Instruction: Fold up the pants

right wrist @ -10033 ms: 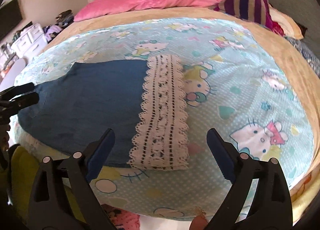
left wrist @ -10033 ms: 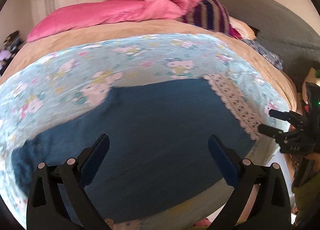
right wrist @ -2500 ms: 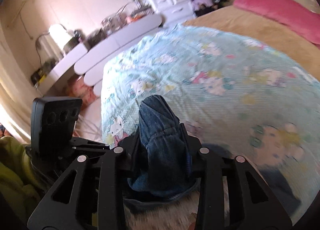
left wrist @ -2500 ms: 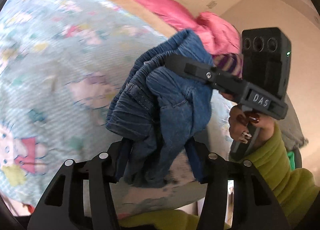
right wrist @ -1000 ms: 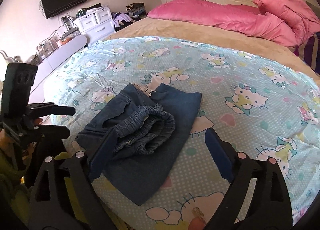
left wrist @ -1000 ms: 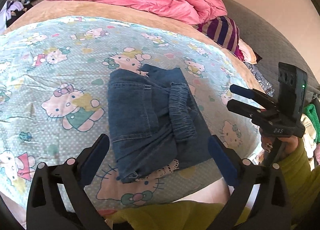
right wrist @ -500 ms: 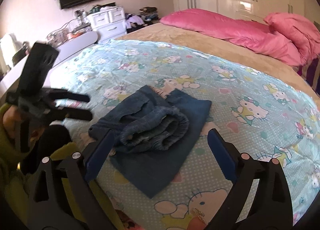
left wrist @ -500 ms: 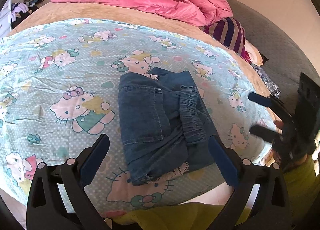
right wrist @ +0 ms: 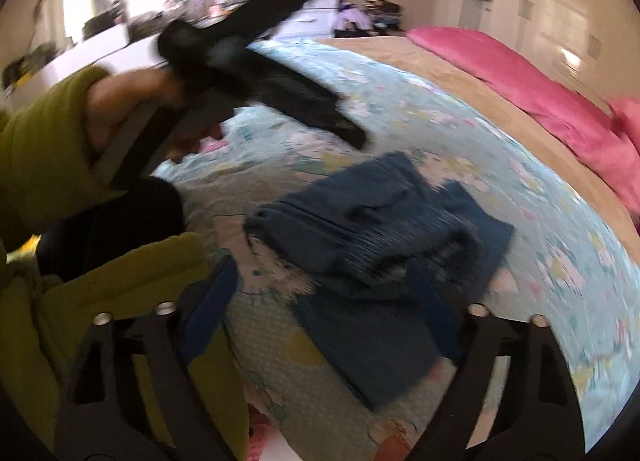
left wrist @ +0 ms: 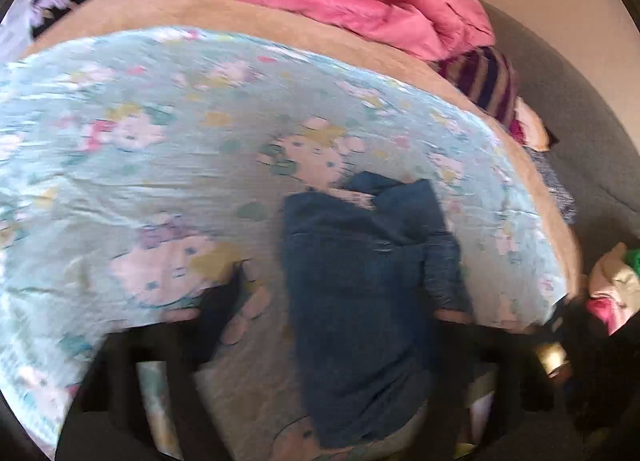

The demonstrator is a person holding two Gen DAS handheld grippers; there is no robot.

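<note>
One pair of denim pants [right wrist: 376, 245] lies folded into a compact bundle on the bed [left wrist: 280, 33], on the cartoon-print sheet [left wrist: 140, 165] near the front edge. The gathered waistband roll sits on top of the flat layers.

Both frames are motion-blurred. The left gripper [left wrist: 324, 325] has just been closing its jaws; the bundle lies in the view between them, but whether the pads press the cloth cannot be told through the blur. The right gripper [right wrist: 324, 301] has also just been closing, its jaws part-way apart — the near edge of the bundle is between them, and contact cannot be confirmed either. In the right wrist view the left gripper hangs above the sheet, carried by a hand [right wrist: 132, 97] in an olive-green sleeve [right wrist: 44, 141].

Handling estimate: the denim is soft, limp and fairly light, with no fragile parts. It is not slippery, but the stacked layers shift against one another and the waistband roll tends to spring open. Take hold through the full thickness at a folded edge — not a single loose layer — and support both ends together.
</note>
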